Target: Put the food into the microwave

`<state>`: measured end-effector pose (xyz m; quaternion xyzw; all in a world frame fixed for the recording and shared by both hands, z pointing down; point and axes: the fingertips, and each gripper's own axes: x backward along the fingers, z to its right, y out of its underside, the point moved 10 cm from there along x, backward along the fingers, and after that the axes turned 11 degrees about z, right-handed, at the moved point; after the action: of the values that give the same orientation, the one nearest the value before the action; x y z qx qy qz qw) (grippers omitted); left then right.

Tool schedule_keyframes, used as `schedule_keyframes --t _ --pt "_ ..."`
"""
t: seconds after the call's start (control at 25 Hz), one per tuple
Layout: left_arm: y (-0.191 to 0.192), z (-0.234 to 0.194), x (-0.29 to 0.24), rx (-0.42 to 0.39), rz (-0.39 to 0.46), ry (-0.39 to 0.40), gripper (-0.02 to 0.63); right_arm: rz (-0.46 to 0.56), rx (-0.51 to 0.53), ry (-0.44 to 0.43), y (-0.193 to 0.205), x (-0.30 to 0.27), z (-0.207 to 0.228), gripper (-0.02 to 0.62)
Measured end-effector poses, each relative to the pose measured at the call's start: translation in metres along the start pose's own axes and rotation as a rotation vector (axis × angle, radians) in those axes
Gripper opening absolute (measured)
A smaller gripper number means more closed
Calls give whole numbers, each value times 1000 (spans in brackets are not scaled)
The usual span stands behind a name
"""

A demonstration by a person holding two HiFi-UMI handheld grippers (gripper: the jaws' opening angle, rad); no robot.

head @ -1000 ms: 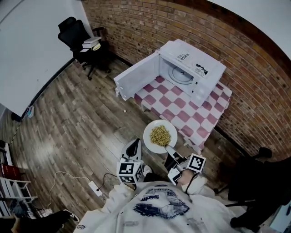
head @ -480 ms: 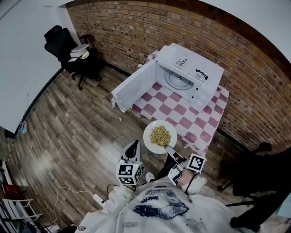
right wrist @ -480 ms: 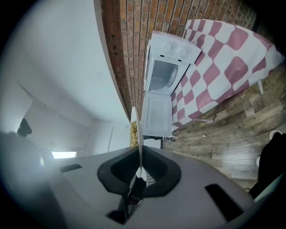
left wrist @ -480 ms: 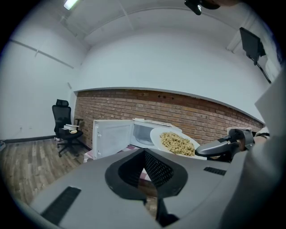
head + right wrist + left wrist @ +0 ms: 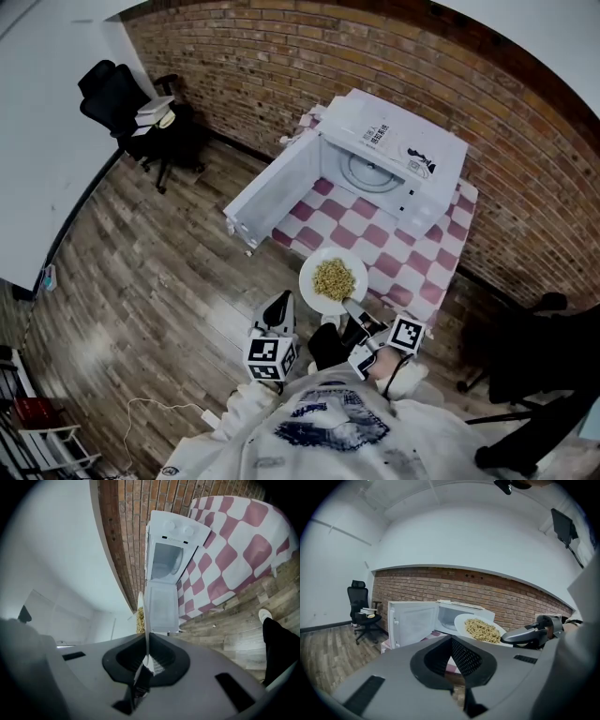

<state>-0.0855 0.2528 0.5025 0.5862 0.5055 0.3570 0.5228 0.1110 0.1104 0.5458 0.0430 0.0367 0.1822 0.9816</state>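
A white plate of yellow noodles (image 5: 333,279) hangs in the air over the near edge of the pink-checked table (image 5: 389,258). My right gripper (image 5: 352,313) is shut on the plate's near rim; in the right gripper view the plate (image 5: 142,616) shows edge-on between the jaws. The white microwave (image 5: 394,155) stands on the table with its door (image 5: 270,192) swung wide open to the left and its cavity bare. My left gripper (image 5: 277,311) is held left of the plate, shut and holding nothing. From the left gripper view, the plate (image 5: 480,629) is in front of the microwave (image 5: 452,615).
A brick wall (image 5: 281,56) runs behind the table. A black office chair (image 5: 117,94) with books stands at the far left on the wooden floor. Another dark chair (image 5: 539,361) is at my right. The open door (image 5: 161,606) juts past the table's edge.
I have stepped closer to the table; the plate in my right gripper now sits nearer the table's edge. Both grippers keep their hold and spacing.
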Motion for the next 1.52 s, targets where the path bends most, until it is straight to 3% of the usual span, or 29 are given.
schedule_keyframes --t 0.72,1.04,1.52 --pt "-20 -31 -177 -32 -50 139 8 114 -23 53 -98 -103 18 24" --pt "-28 -35 -235 -52 -54 178 8 132 -55 101 -128 -127 27 23" --pt "-28 -30 -284 -58 -77 255 8 219 -60 103 -155 -132 33 25"
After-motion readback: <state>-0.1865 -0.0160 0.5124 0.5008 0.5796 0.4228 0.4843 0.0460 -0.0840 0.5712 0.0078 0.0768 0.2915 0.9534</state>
